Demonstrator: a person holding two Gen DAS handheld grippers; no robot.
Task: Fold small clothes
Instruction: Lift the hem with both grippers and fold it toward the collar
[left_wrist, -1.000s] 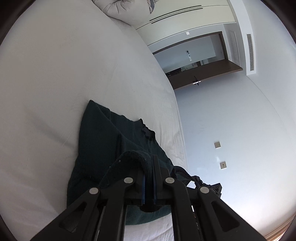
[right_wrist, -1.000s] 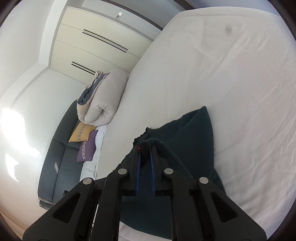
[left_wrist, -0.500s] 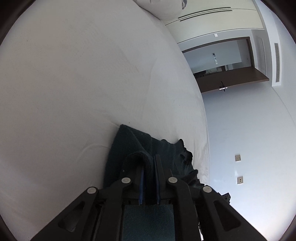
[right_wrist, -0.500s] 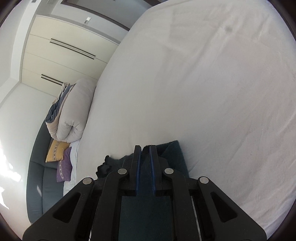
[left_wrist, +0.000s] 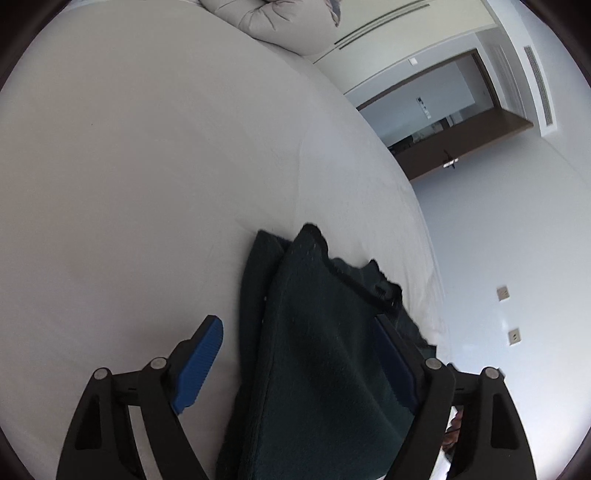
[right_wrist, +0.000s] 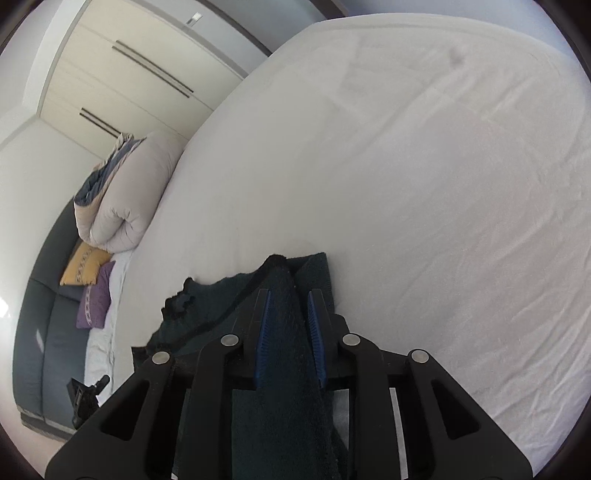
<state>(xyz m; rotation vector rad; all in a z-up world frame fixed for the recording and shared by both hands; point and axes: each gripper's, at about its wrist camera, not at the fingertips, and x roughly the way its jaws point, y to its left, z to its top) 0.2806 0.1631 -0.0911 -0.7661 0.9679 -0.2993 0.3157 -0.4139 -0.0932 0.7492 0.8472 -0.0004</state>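
A small dark green garment (left_wrist: 317, 354) lies folded over on the white bed (left_wrist: 147, 166). My left gripper (left_wrist: 295, 332) is open wide, its blue pads (left_wrist: 199, 358) standing on either side of the cloth without gripping it. In the right wrist view the same garment (right_wrist: 207, 306) runs between my right gripper's (right_wrist: 289, 295) blue pads (right_wrist: 263, 332). The right jaws are slightly parted with a fold of the cloth lying loosely between them. The garment's near part is hidden under both grippers.
A rolled beige duvet (right_wrist: 122, 199) lies at the head of the bed, also in the left wrist view (left_wrist: 280, 22). A grey sofa (right_wrist: 48, 332) with yellow and purple cushions (right_wrist: 92, 291) stands beside the bed. A doorway (left_wrist: 443, 122) and white wall lie beyond the bed's edge.
Both grippers carried the garment's edge forward over itself and lowered it onto the bed. The left gripper then opened wide and let go; the right jaws have parted a little.
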